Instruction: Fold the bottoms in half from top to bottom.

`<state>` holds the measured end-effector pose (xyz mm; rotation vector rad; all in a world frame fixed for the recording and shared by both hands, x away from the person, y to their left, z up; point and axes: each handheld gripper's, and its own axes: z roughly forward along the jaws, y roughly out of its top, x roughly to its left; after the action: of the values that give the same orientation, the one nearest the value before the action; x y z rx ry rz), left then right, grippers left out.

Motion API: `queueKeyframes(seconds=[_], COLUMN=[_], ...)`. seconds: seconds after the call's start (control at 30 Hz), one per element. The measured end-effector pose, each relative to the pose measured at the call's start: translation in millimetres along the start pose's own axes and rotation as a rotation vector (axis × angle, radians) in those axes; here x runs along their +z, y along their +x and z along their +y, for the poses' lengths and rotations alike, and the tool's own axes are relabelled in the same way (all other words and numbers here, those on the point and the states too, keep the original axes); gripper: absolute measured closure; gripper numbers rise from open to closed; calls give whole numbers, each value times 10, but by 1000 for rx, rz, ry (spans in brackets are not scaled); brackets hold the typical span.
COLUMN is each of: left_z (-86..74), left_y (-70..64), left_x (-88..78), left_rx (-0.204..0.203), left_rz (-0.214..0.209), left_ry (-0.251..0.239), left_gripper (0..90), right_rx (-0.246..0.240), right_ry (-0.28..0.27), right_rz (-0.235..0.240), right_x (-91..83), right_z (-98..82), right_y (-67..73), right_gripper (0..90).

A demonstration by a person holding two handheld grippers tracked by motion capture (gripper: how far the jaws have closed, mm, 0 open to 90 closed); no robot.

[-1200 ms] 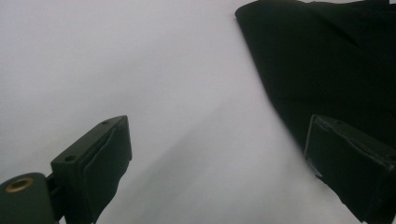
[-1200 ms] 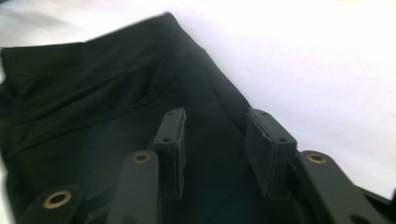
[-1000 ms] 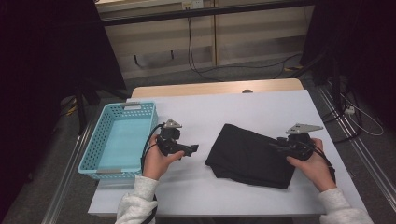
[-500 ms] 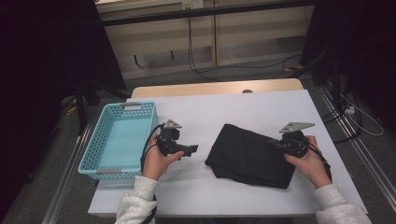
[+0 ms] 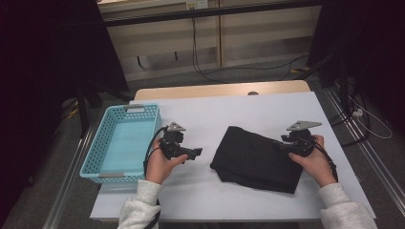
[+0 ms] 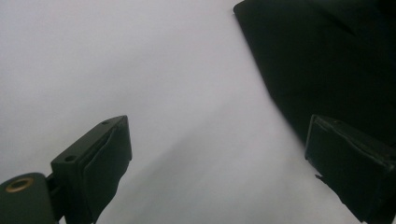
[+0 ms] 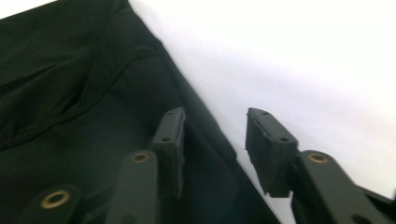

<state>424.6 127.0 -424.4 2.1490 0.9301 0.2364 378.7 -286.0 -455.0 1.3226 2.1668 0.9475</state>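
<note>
Reopened after closing, right gripper point(image 7: 212, 149) fingers straddle the black cloth point(image 5: 258, 157) edge; left gripper point(image 6: 219, 172) gapes wide.

Black cloth point(image 5: 258, 160), plain it seems — turquoise lattice basket point(image 5: 122, 143), pale table point(image 5: 248, 114).

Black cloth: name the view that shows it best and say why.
The high view: the whole folded black cloth lies flat on the table, all edges visible. The right gripper view shows its edge and a seam up close; the left gripper view catches just one dark corner.
</note>
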Motion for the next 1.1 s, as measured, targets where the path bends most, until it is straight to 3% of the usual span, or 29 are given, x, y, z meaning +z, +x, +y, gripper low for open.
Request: queueKeyframes(seconds=[0.07, 0.1, 0.13, 0.2, 0.3, 0.53, 0.67, 0.93, 1.0, 1.1], left_z=[1, 2, 2, 2, -2, 15, 25, 34, 38, 45], left_y=[0, -4, -6, -9, -11, -14, -23, -36, -40, -44], left_x=[0, 1, 4, 7, 10, 2, -6, -15, -11, -10], left_rx=[3, 3, 2, 5, 2, 9, 16, 18, 23, 30], left_rz=[-3, -4, -3, -3, -3, -1, -7, -9, -3, -7], left_ry=[6, 6, 4, 5, 5, 4, 4, -3, -7, -1], left_gripper=[72, 72, 72, 72, 72, 72, 72, 72, 72, 72], right_rx=[19, 28, 14, -18, -19, -11, 27, 64, 58, 94], right_ry=[10, 7, 2, 10, 10, -10, -24, 34, 46, 47], right_rz=[13, 31, 50, 48, 49, 48, 63, 29, 23, 13], right_x=[33, 37, 30, 24, 9, -198, -348, -448, -399, -336], right_z=[-19, -22, -14, -1, 8, 53, 50, -181, -256, -309], right_y=[-3, -5, 5, 32, 42, 76, 84, -14, -21, -44], right_gripper=[616, 723, 767, 818, 831, 832, 831, 824, 785, 659])
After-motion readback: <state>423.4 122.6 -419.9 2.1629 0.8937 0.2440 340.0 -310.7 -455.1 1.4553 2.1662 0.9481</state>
